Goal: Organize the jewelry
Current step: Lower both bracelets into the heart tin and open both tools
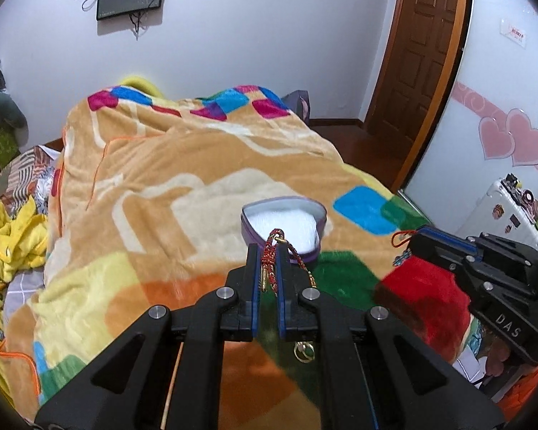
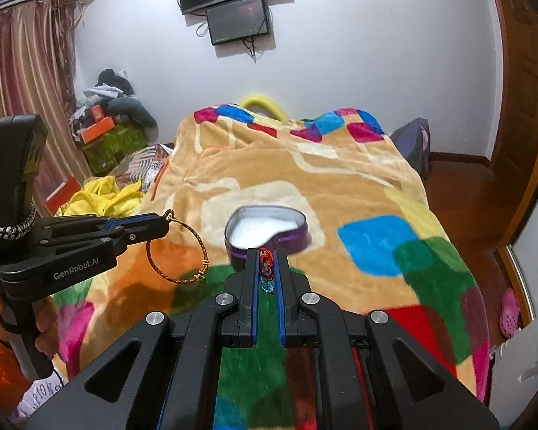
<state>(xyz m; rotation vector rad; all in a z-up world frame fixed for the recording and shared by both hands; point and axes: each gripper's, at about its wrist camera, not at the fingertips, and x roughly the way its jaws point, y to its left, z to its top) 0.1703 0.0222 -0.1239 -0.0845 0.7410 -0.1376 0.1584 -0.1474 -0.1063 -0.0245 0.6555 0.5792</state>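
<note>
The left gripper (image 1: 269, 254) is closed on a braided red-and-gold cord bracelet (image 1: 273, 261), which is pinched between the narrow jaws near their tips. Part of the cord trails over the right finger, and a small gold ring hangs below it. In the right wrist view the same bracelet (image 2: 177, 247) hangs as an open loop from the left gripper's (image 2: 163, 223) tip, to the left of the box and above the blanket. The right gripper (image 2: 267, 261) is likewise clamped on a small red knotted cord (image 2: 266, 259) with what seems to be a pale blue charm under it, though that part is blurred. A purple heart-shaped box (image 2: 269, 231) with a white lining sits open on the patchwork fleece blanket (image 2: 340, 186), just beyond both grippers' fingertips. In the left wrist view the box (image 1: 283, 224) lies directly ahead, and the right gripper (image 1: 418, 238) shows at the right edge with a bit of red cord at its tip.
</note>
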